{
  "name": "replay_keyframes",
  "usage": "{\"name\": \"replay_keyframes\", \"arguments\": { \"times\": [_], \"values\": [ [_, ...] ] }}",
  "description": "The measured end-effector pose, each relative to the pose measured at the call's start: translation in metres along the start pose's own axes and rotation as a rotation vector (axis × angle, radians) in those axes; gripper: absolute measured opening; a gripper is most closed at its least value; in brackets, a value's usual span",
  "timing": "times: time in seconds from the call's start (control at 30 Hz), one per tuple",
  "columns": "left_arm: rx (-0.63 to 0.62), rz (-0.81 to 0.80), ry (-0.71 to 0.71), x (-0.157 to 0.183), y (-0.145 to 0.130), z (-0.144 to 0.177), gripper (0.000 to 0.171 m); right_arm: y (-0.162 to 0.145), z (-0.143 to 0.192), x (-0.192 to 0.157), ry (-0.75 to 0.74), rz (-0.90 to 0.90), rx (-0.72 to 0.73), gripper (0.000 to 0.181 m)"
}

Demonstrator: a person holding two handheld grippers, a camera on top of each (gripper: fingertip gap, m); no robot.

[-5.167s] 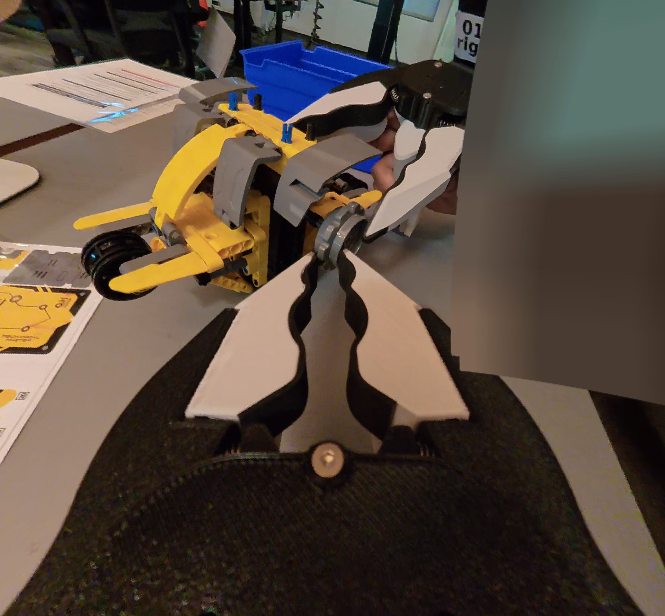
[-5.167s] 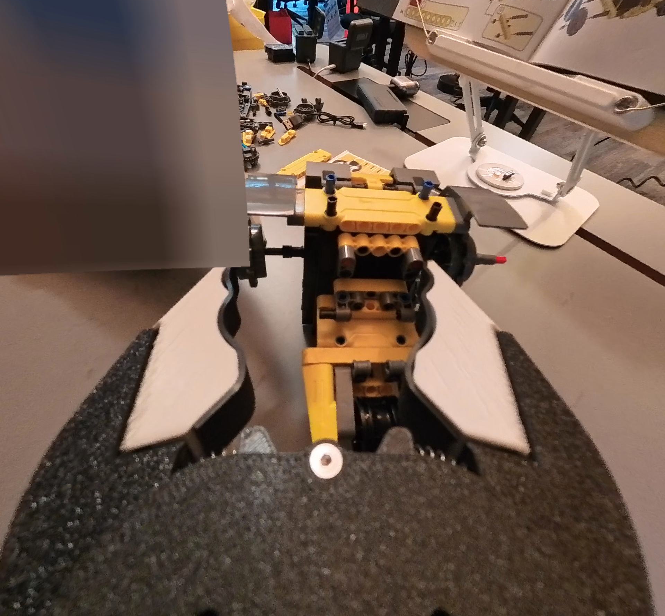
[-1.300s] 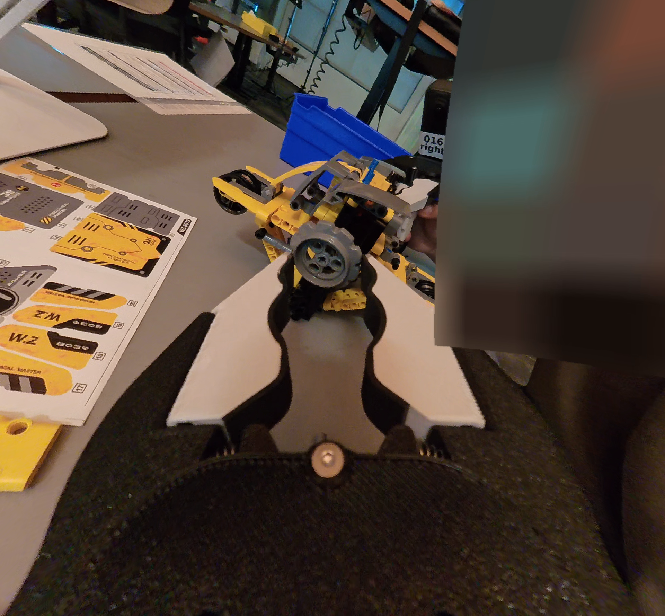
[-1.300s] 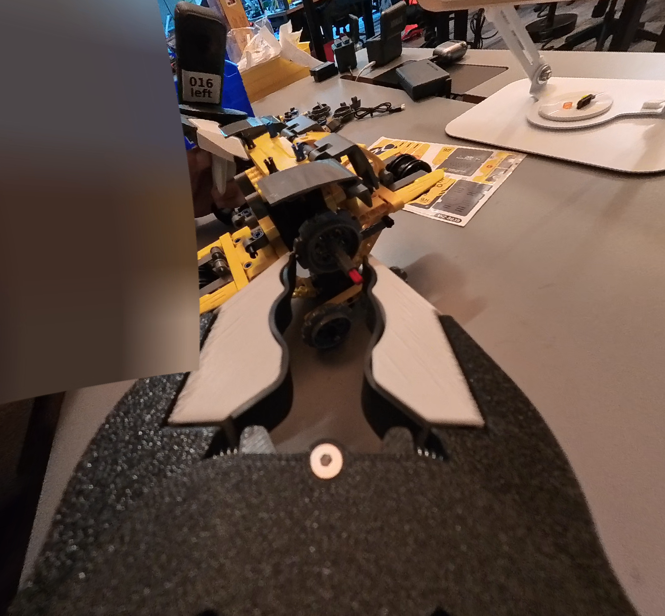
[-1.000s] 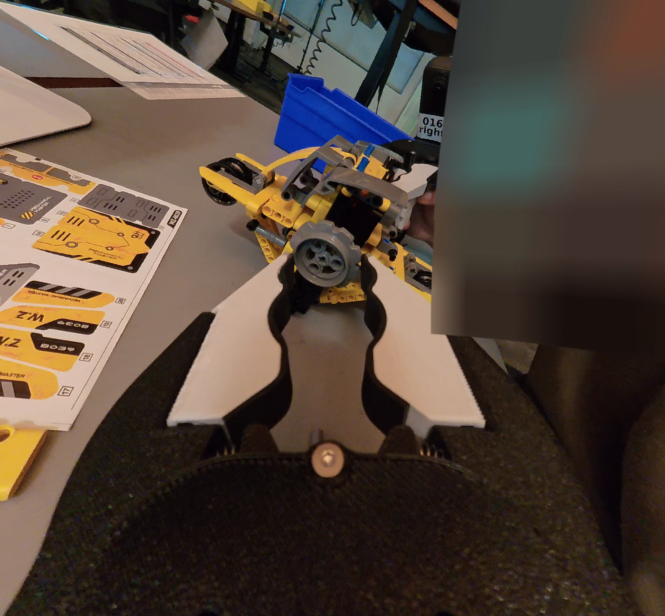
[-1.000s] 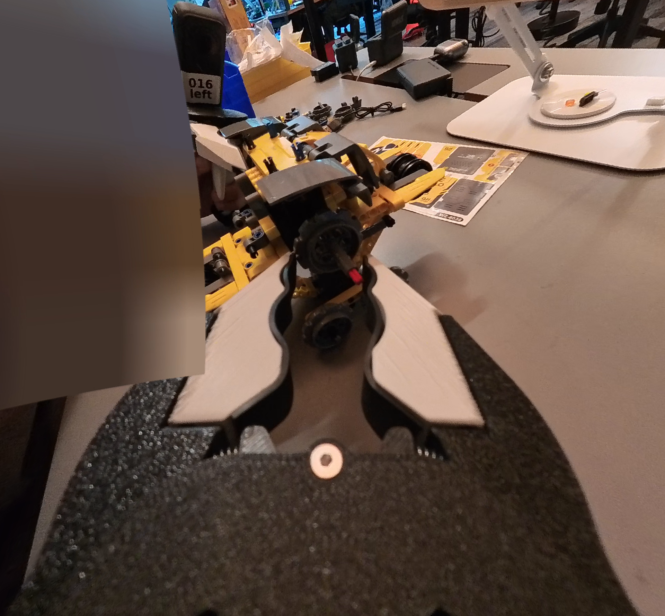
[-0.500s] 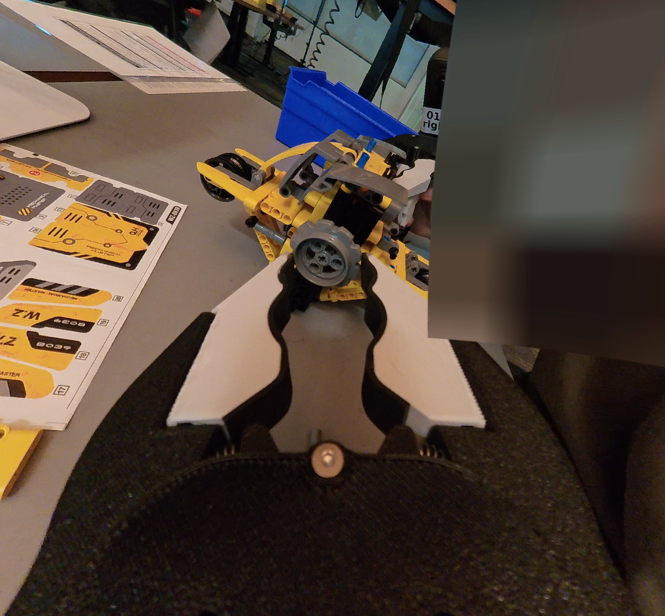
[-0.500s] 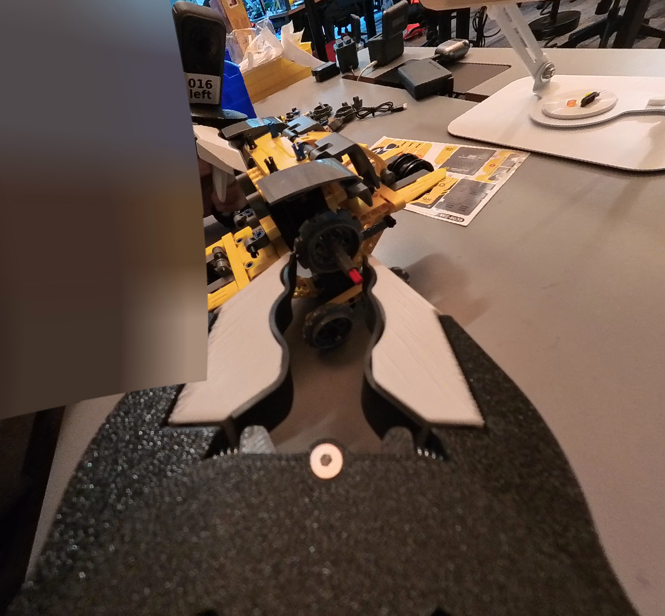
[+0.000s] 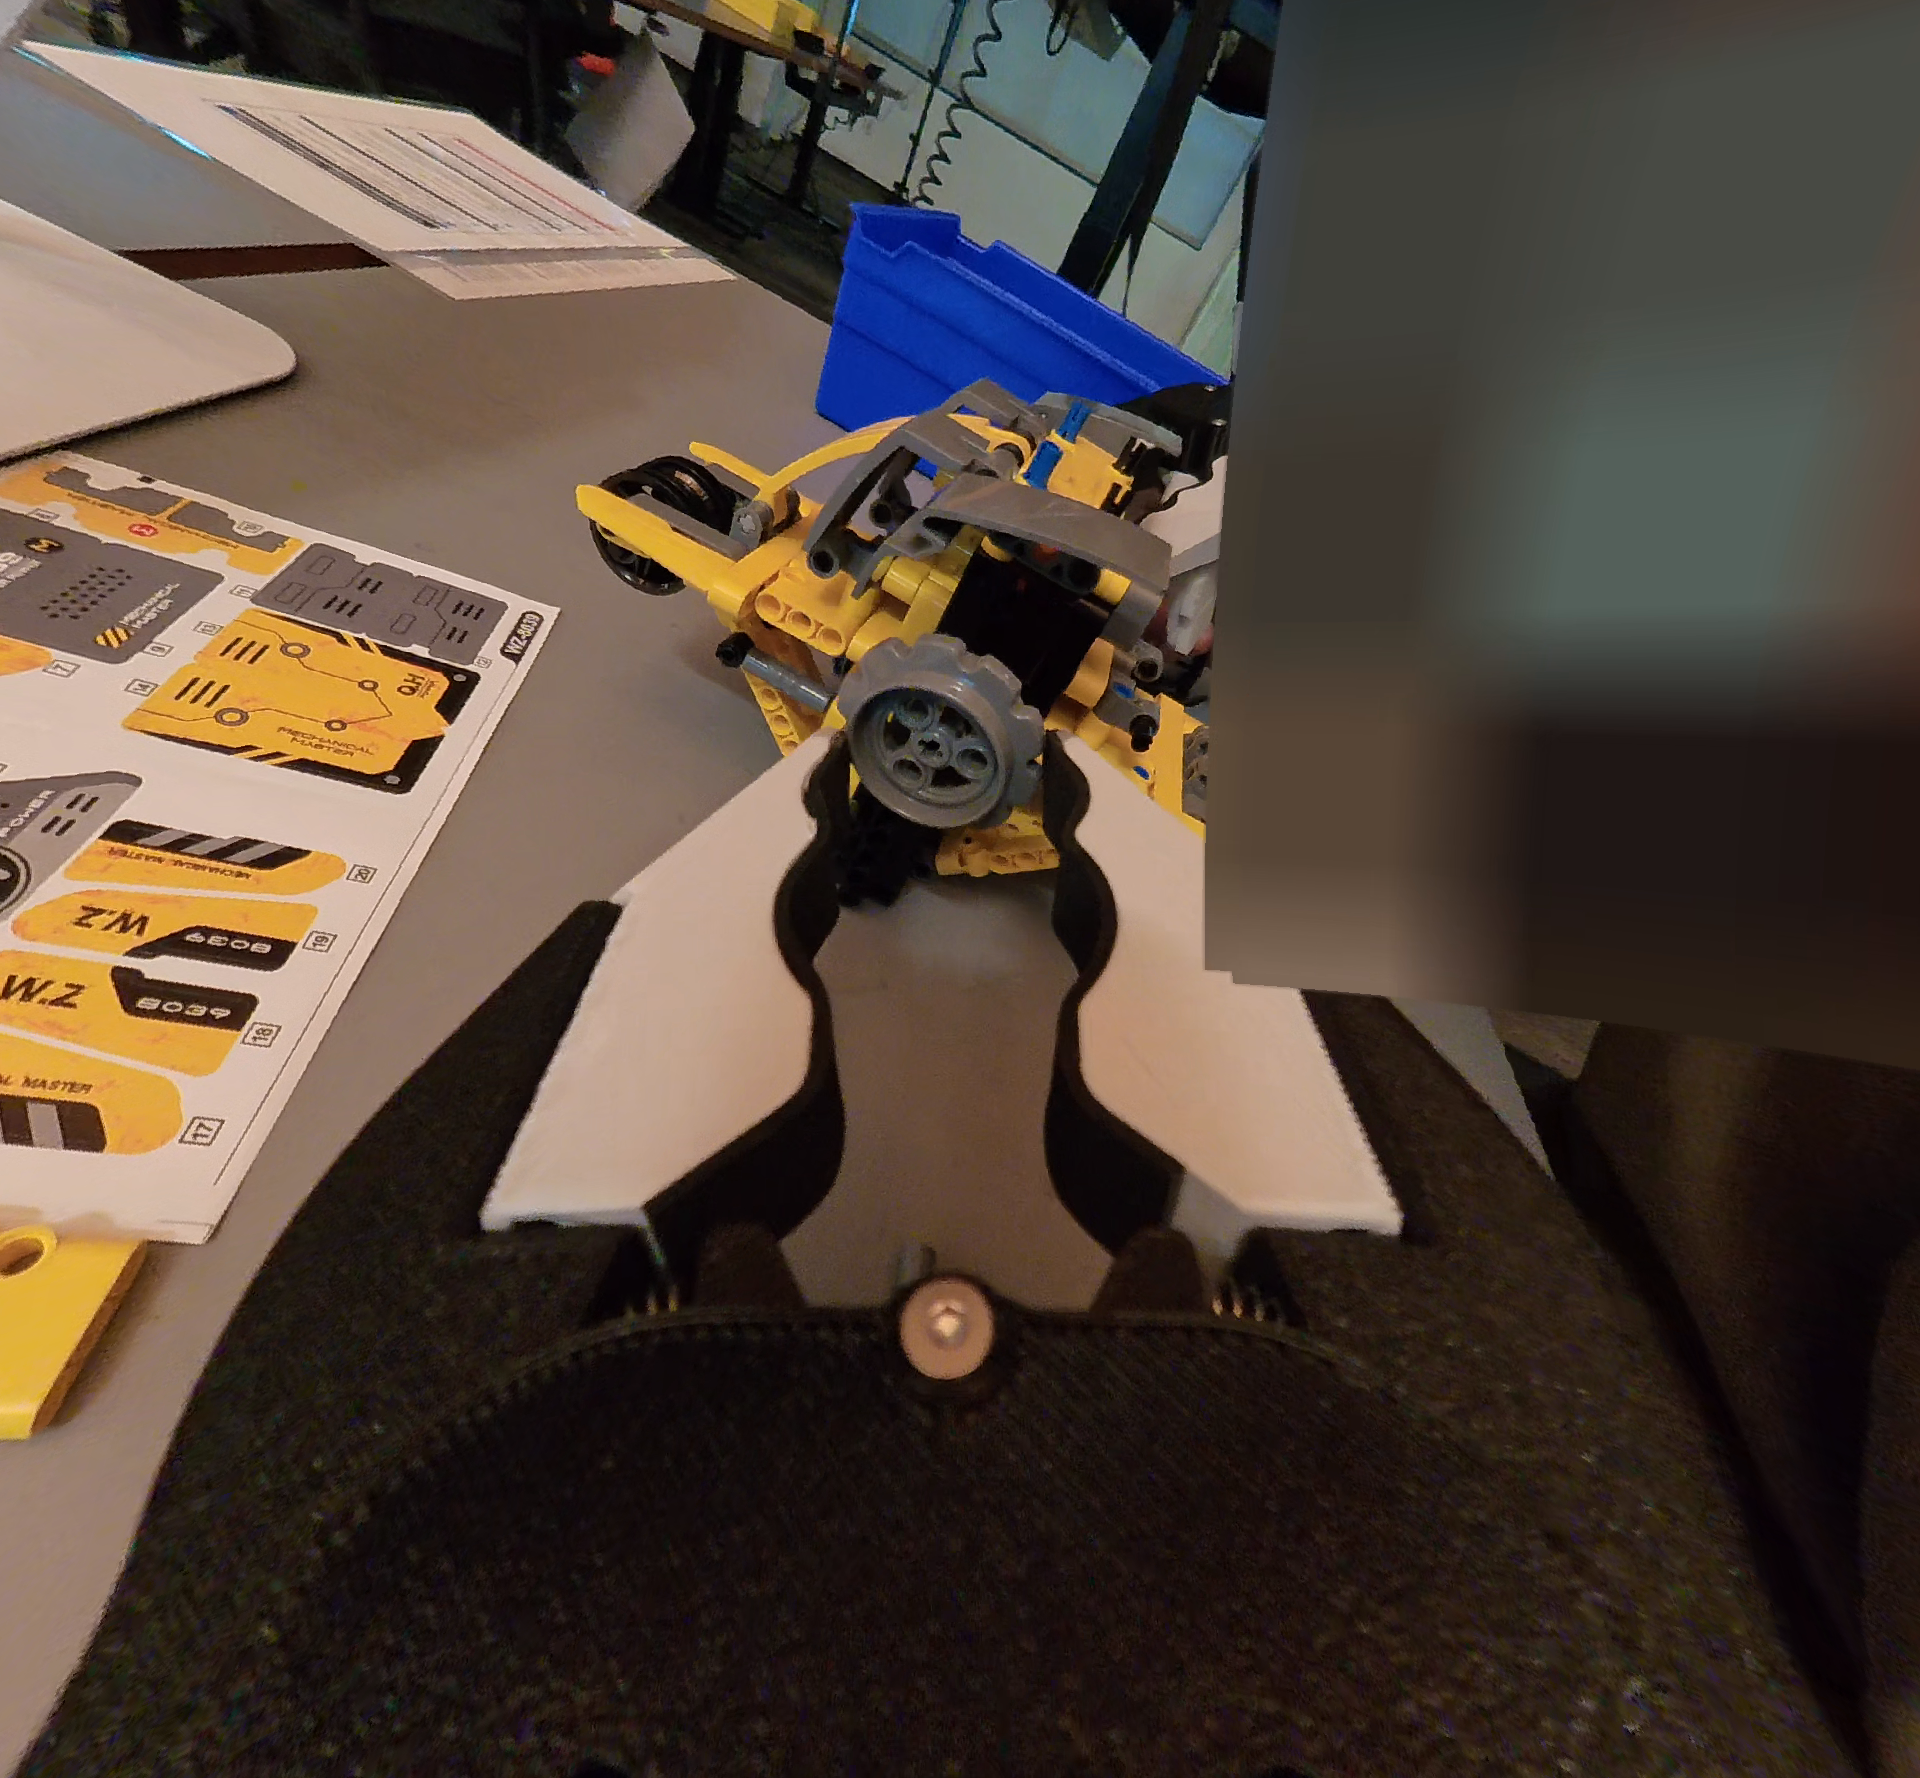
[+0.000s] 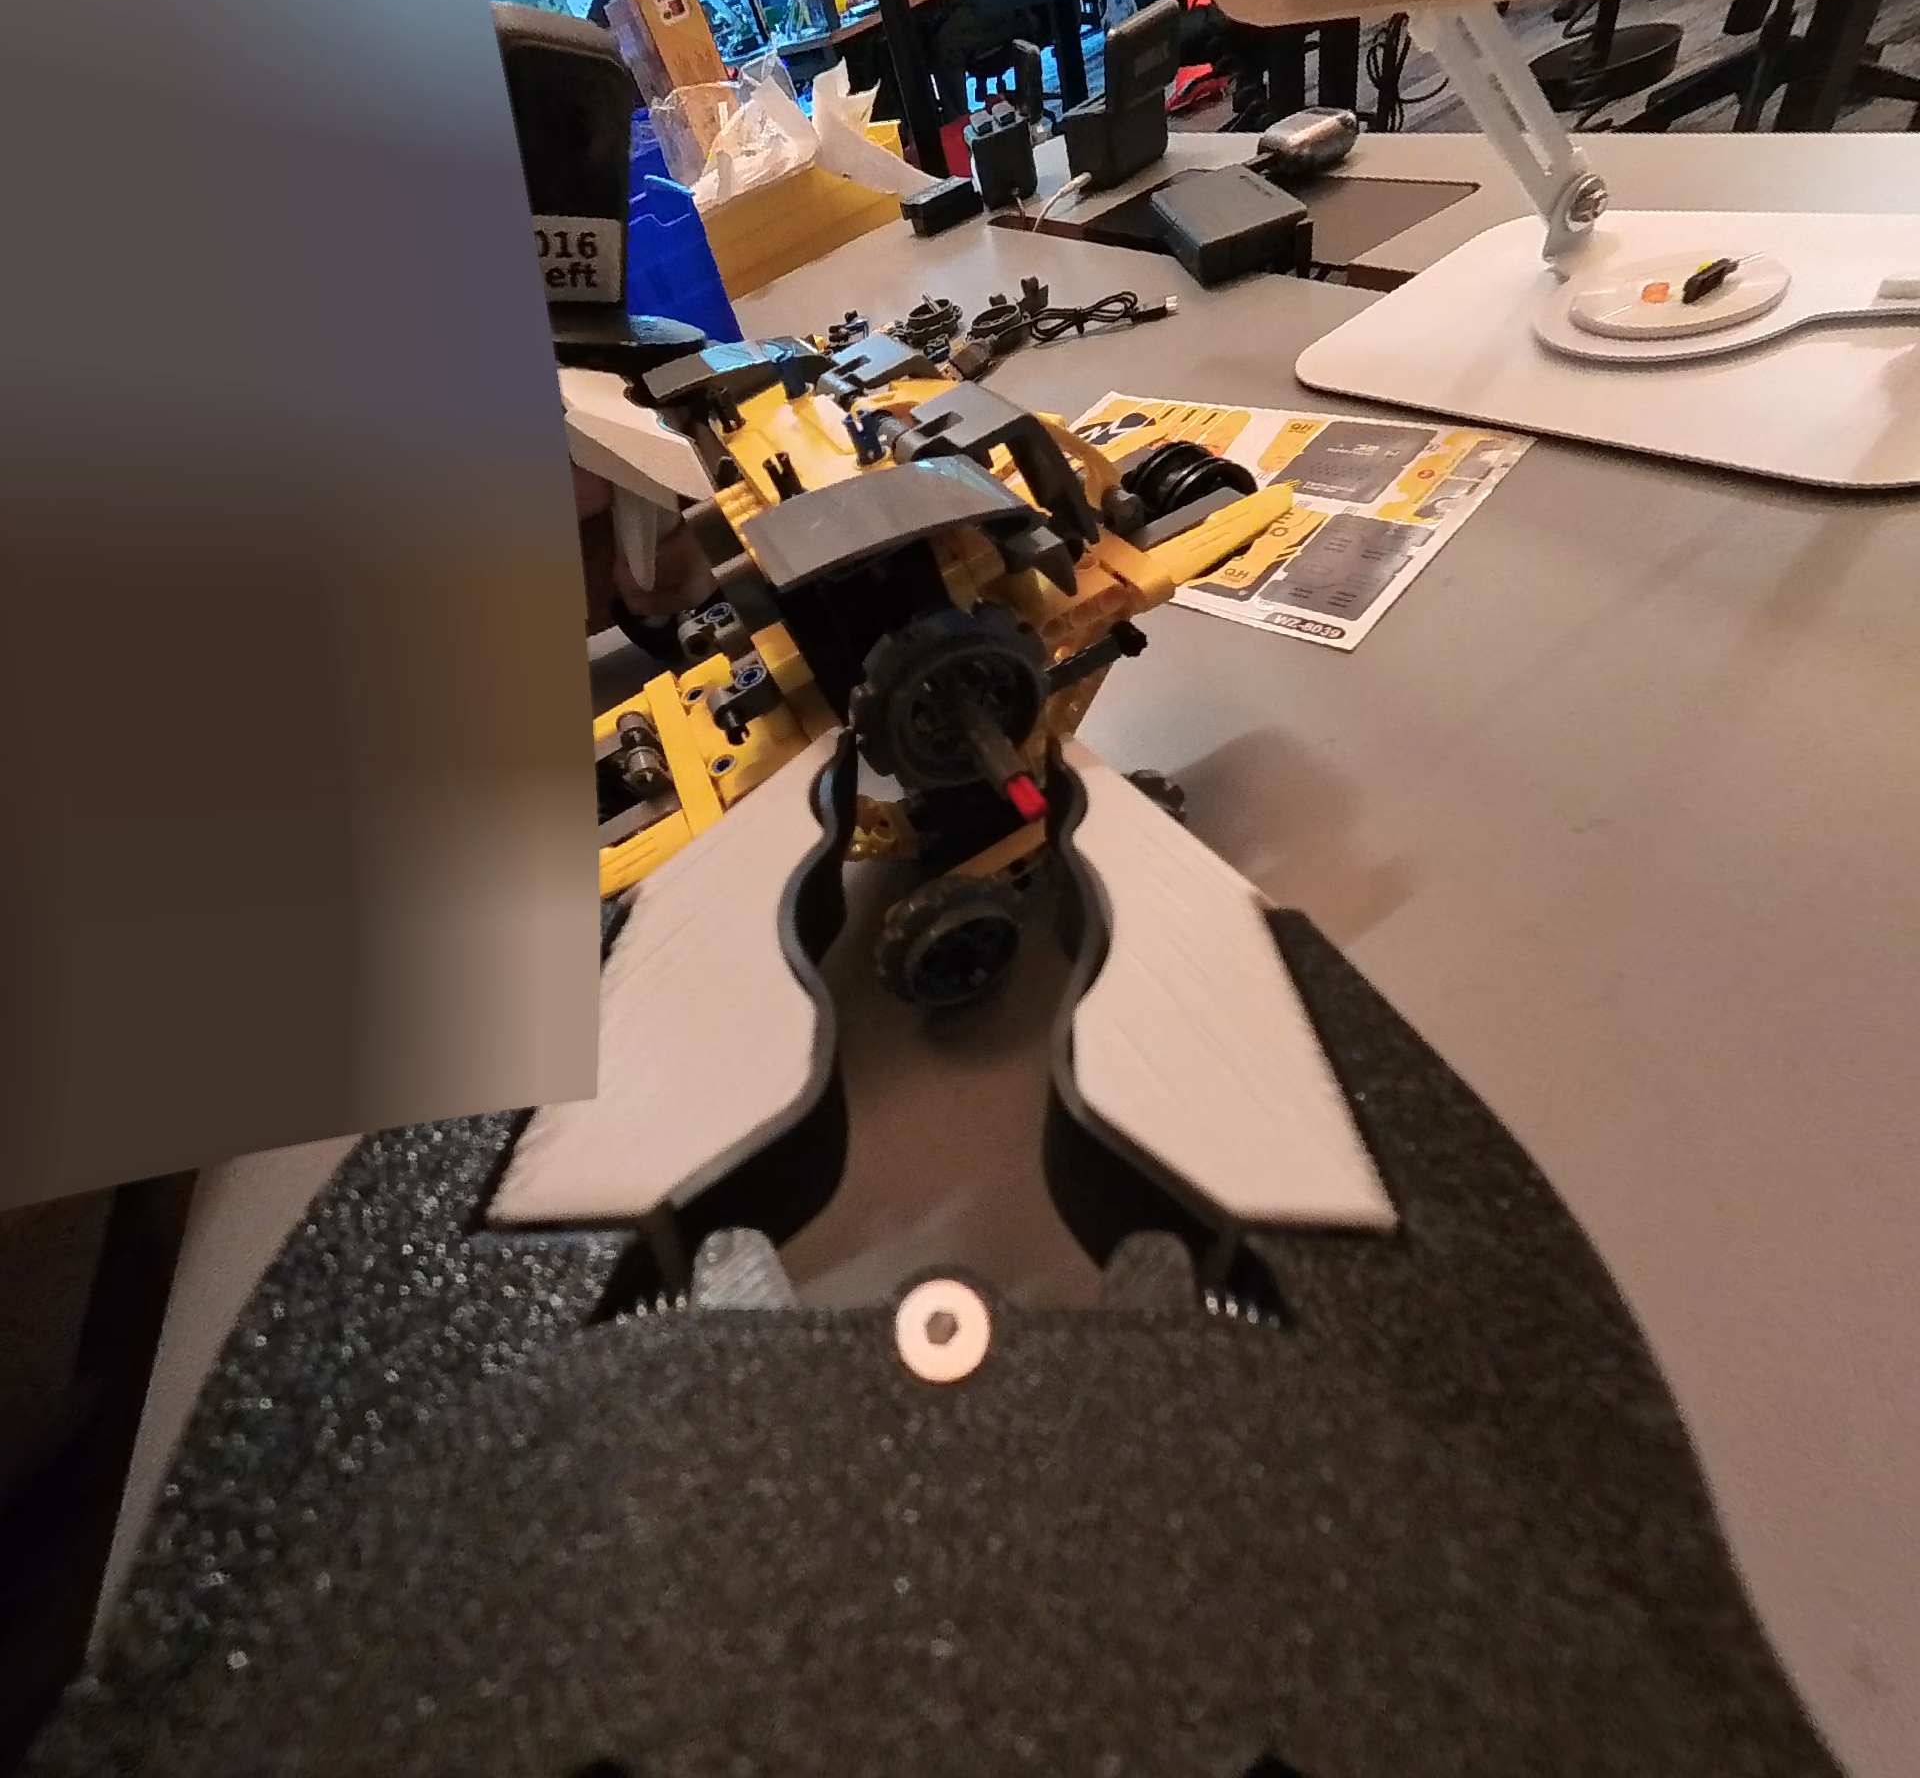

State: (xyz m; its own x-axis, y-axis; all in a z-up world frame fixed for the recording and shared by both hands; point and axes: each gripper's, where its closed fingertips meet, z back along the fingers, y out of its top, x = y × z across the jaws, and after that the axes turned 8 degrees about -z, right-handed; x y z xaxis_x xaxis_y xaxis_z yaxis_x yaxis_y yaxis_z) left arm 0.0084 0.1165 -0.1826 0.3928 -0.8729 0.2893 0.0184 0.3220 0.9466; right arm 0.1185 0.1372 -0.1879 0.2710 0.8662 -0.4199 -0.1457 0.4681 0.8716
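Note:
A yellow, grey and black brick-built vehicle model (image 9: 935,575) sits tilted on the grey table (image 9: 582,440), held from both ends. My left gripper (image 9: 940,772) is shut on the model's grey wheel (image 9: 940,746), which faces the camera between the fingertips. My right gripper (image 10: 951,772) is shut on the dark wheel (image 10: 951,705) on the opposite side, where a black axle with a red tip (image 10: 1023,793) sticks out. A smaller black wheel (image 10: 951,944) hangs below it near the table. The left gripper's white finger (image 10: 623,450) shows behind the model in the right wrist view.
A sticker sheet (image 9: 260,741) lies left of the model and also shows in the right wrist view (image 10: 1351,523). A blue bin (image 9: 966,326) stands behind the model. A white stand base (image 10: 1610,357), loose small parts and a cable (image 10: 997,315), and a yellow piece (image 9: 52,1333) are nearby. One gripper's finger ends stand about 12 cm off the other's. The right gripper is farther from the yellow piece (image 9: 52,1333), some 25 cm, than the left, some 15 cm.
Five seconds ago my right gripper was open around the model's rear. It has since closed on the dark wheel. Over the last second the model has only shifted slightly.

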Motion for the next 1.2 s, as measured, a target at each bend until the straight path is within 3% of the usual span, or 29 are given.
{"name": "replay_keyframes", "arguments": {
  "times": [0.57, 0.83, 1.2],
  "values": [
    [-0.017, -0.139, 0.147, -0.0038, -0.0005, -0.0015, 0.035, -0.0017, -0.0009, -0.0025, 0.030, -0.028, -0.004, 0.033],
    [-0.013, -0.121, 0.111, -0.0027, 0.0001, -0.0021, 0.035, -0.0026, -0.0016, -0.0031, 0.045, -0.051, -0.008, 0.032],
    [-0.047, -0.266, 0.127, -0.0041, 0.0002, -0.0037, 0.034, -0.0041, -0.0009, -0.0036, 0.067, -0.081, -0.021, 0.031]
  ]
}}
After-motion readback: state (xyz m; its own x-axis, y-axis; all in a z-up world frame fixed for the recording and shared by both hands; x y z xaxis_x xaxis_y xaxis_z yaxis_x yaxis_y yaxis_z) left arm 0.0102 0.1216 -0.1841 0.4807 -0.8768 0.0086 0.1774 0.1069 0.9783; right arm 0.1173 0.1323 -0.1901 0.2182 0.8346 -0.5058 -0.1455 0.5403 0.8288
